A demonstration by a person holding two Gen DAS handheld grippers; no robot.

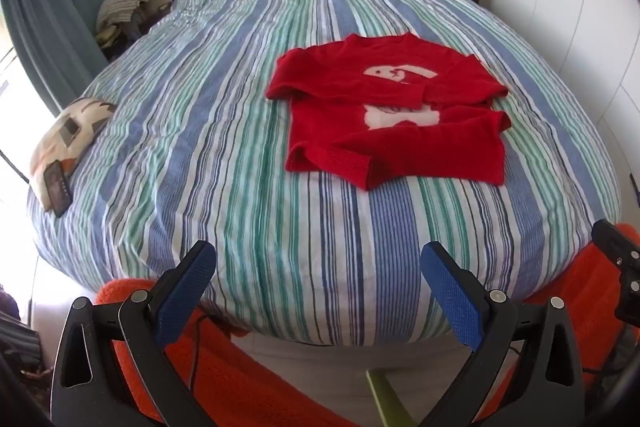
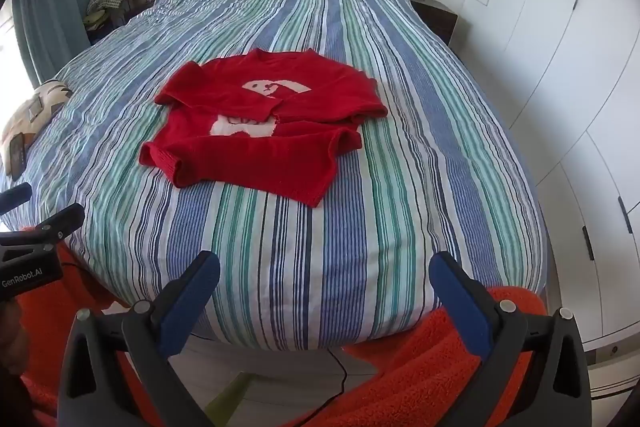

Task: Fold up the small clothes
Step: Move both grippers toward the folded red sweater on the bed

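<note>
From the left wrist view, a bed (image 1: 248,131) covered in blue, green and white stripes was seen, with a red sweater (image 1: 394,115) laid flat on it, right of centre. Both sleeves had been folded across the chest, partly covering a white figure on the front. The left gripper (image 1: 318,259) was held over the near edge of the bed, its jaws spread wide with nothing between them, well apart from the sweater. A cushion (image 1: 66,139) was placed at the bed's left edge, with a phone (image 1: 58,187) resting on it. Part of the right gripper (image 1: 618,259) was caught at the right margin.

From the right wrist view, the sweater (image 2: 260,131) was shown nearer the middle of the bed (image 2: 420,147). The right gripper (image 2: 324,271) was likewise held above the near edge, jaws released and empty, short of the garment. The left gripper (image 2: 40,227) was seen at the left margin. White wardrobe doors (image 2: 560,67) were lined along the right.
</note>
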